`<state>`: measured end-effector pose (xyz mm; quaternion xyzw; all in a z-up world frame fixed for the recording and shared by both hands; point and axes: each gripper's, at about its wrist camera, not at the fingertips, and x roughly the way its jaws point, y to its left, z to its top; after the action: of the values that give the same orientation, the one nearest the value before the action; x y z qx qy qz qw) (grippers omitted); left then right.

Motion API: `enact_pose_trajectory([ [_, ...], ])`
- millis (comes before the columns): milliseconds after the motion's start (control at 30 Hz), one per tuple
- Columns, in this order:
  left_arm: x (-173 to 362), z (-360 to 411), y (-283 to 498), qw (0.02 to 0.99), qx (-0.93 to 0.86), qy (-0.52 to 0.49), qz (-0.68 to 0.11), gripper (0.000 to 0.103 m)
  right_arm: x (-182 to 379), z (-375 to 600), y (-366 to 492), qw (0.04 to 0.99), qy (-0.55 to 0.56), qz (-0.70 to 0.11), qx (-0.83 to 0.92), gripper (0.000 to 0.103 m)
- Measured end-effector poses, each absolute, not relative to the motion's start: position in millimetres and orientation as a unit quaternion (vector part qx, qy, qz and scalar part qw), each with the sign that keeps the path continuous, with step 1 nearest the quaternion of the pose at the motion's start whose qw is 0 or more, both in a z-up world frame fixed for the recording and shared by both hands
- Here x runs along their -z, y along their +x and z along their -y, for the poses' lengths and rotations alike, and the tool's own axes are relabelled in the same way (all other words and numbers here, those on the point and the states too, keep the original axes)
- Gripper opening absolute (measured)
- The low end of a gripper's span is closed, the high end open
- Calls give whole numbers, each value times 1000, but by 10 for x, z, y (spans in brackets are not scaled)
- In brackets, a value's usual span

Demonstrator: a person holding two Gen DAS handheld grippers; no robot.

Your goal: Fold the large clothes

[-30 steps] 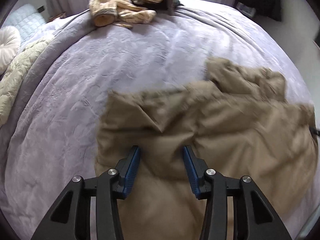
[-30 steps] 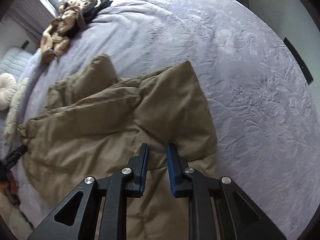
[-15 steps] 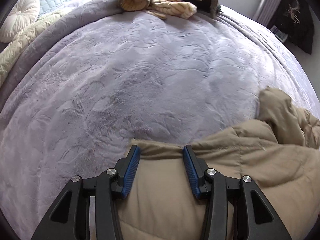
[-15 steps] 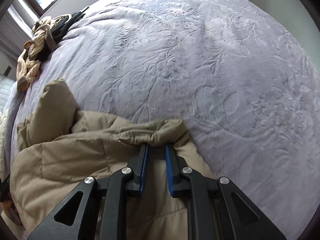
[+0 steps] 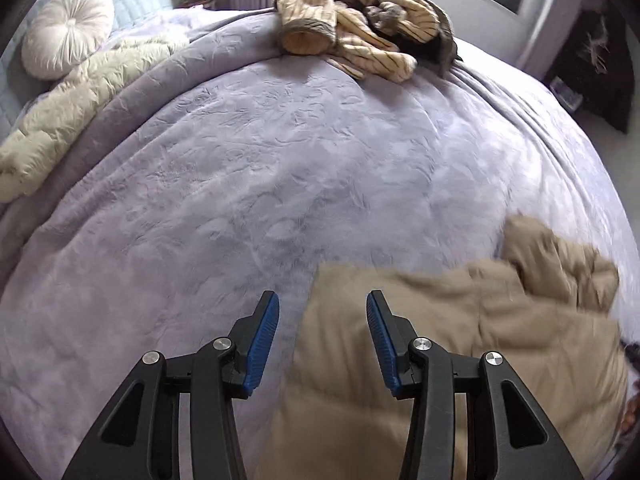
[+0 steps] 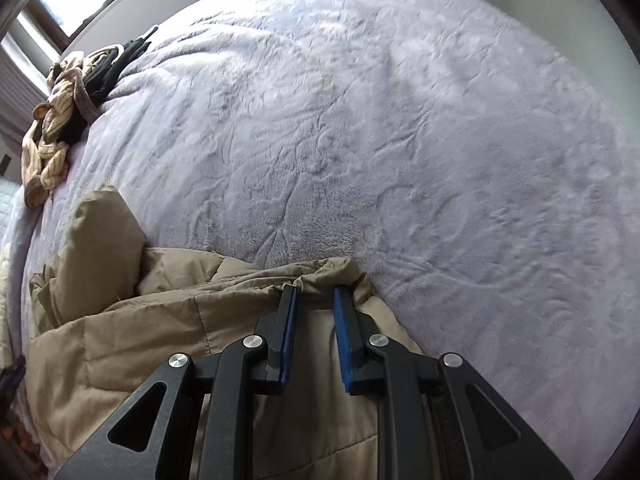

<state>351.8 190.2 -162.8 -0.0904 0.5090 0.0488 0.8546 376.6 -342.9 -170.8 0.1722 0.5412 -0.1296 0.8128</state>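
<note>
A padded tan jacket (image 5: 480,340) lies on the lilac bedcover (image 5: 280,180) at the near right of the left wrist view. My left gripper (image 5: 321,300) hovers open over the jacket's left corner. Its left pad is over bare cover and neither pad touches cloth. In the right wrist view the jacket (image 6: 140,332) fills the lower left, with a sleeve or flap sticking up at the left. My right gripper (image 6: 315,292) has the jacket's bunched far hem between its fingertips. Its jaws are opening, and the cloth still touches both pads.
A heap of striped beige and dark clothes (image 5: 360,28) lies at the far edge of the bed, also seen as a heap (image 6: 52,128) at the upper left. A round white cushion (image 5: 68,28) and a cream quilt (image 5: 80,92) lie at the far left. Dark furniture (image 5: 592,72) stands beyond the bed's right side.
My left gripper has slid left, so the jacket's edge no longer spans its pads. The right gripper came forward to the jacket's far hem and has hardly moved since.
</note>
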Motion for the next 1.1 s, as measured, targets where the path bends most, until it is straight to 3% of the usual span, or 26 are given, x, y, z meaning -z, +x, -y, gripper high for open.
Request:
enact_pose_trajectory([
  [267,1808,-1936,2958,840,-61,-91,-531,48,1182,3028,2856,837,115,-523,108,23],
  [400,1920,-2027,2930,833,-85,-97,-538,62,1284,2988,2527,823,111,-548,101,23],
  [633,1768,-2188,2714,821,-110,-100,-550,62,1266,3192,2362,813,140,-550,127,24],
  [800,1598,-2018,2359,813,-81,-108,-566,62,1134,3319,2067,805,189,-549,126,43],
  [933,1566,-1700,1958,797,-51,-118,-590,62,1120,3286,1837,790,234,-558,102,44],
  [1100,1560,-1336,1597,782,-30,-128,-609,62,1152,3208,1654,772,268,-572,73,54],
])
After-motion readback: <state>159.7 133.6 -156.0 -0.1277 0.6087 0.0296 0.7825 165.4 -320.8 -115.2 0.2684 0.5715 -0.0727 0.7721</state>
